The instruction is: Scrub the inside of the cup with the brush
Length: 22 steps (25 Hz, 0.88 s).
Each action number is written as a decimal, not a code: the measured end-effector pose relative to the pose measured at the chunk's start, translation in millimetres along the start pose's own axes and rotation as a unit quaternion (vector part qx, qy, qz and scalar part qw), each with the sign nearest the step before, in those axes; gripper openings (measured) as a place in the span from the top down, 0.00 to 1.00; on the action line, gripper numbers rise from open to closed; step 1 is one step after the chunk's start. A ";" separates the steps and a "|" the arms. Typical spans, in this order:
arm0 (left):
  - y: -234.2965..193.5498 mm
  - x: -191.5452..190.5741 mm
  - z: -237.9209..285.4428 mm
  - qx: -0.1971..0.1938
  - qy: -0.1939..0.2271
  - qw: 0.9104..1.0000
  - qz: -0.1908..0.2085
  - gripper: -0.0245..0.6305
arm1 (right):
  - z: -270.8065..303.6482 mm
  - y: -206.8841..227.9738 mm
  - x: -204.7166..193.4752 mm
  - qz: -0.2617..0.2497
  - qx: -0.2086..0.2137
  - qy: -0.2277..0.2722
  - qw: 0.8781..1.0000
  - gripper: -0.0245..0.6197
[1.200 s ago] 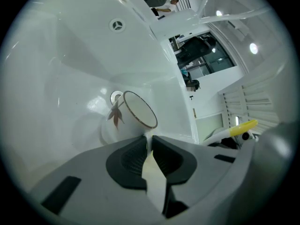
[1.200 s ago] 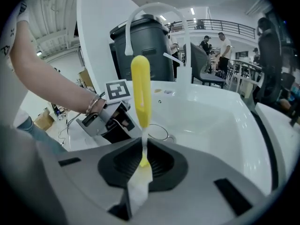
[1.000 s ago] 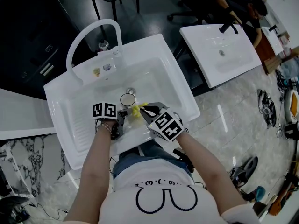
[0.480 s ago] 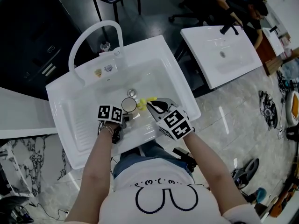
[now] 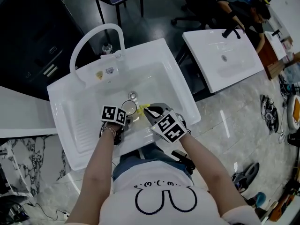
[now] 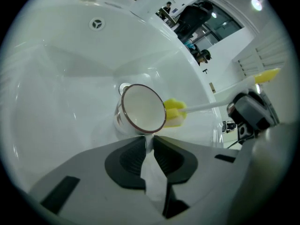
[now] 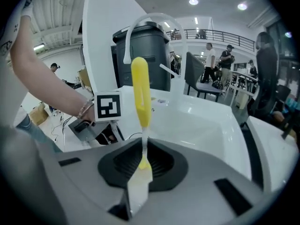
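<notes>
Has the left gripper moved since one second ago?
Yes: in the head view, the left gripper, jaws opening with the cup between, moved right, toward the drain.

The cup [image 5: 129, 108] sits in the sink [image 5: 159, 55], just on the near side of the drain [image 5: 132, 95]. The brush [image 5: 142, 109] has its head just beside the cup's right rim, outside it. The faucet [image 5: 107, 26] arches over the sink's far left rim. A second sink [image 5: 234, 64] lies to the far right, well apart.
</notes>
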<state>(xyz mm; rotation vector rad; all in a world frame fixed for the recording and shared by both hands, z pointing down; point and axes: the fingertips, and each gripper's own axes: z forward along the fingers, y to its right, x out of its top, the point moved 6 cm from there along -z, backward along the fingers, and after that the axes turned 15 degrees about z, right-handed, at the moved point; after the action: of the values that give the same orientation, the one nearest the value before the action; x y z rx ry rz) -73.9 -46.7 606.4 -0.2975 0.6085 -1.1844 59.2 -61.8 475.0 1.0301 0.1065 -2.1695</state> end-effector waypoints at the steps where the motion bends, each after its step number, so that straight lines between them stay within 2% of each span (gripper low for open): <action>1: -0.5 0.9 0.1 0.007 -0.006 1.000 0.005 0.86 | -6.4 1.9 4.1 -0.003 -0.003 0.007 1.000 0.90; 6: -0.6 3.5 -1.5 0.027 -0.005 0.999 0.016 0.86 | -40.3 12.5 22.9 0.011 -0.022 0.045 0.999 0.90; 7: 0.6 4.9 -3.3 0.027 0.001 0.999 0.016 0.83 | -46.0 14.2 26.1 0.016 -0.026 0.051 0.998 0.90; 8: 2.0 6.7 -5.9 0.028 0.010 0.999 0.017 0.77 | -51.1 15.7 29.2 0.022 -0.029 0.057 0.998 0.90; 9: 3.2 8.9 -10.0 0.030 0.019 0.999 0.017 0.71 | -55.5 16.9 32.4 0.029 -0.032 0.063 0.997 0.90; 12: 5.5 17.0 -32.2 0.052 0.062 0.996 0.025 0.70 | -65.7 19.4 43.0 0.048 -0.035 0.086 0.995 0.90; 15: 10.8 26.2 -64.3 0.090 0.128 0.987 0.045 0.70 | -72.3 21.7 52.9 0.063 -0.032 0.107 0.992 0.90; 16: 13.2 29.6 -76.7 0.111 0.156 0.980 0.059 0.70 | -73.2 22.5 55.8 0.065 -0.029 0.113 0.991 0.90; 17: 16.2 33.0 -90.5 0.140 0.188 0.969 0.079 0.73 | -73.4 23.1 58.5 0.065 -0.026 0.118 0.991 0.90; 19: 24.2 37.8 -118.2 0.209 0.249 0.936 0.132 0.93 | -72.9 23.6 63.1 0.056 -0.018 0.123 0.991 0.90; 21: 34.2 39.1 -139.6 0.261 0.290 0.904 0.177 0.94 | -72.3 23.7 67.4 0.045 -0.012 0.127 0.991 0.90; 22: 39.2 39.4 -148.2 0.278 0.304 0.891 0.191 0.94 | -72.1 23.8 69.9 0.041 -0.010 0.129 0.991 0.90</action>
<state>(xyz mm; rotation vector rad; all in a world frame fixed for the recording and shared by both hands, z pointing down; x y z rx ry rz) -121.1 -55.0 455.6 0.6864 0.7885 -1.0053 91.5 -93.7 382.2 1.2778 0.2025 -1.9499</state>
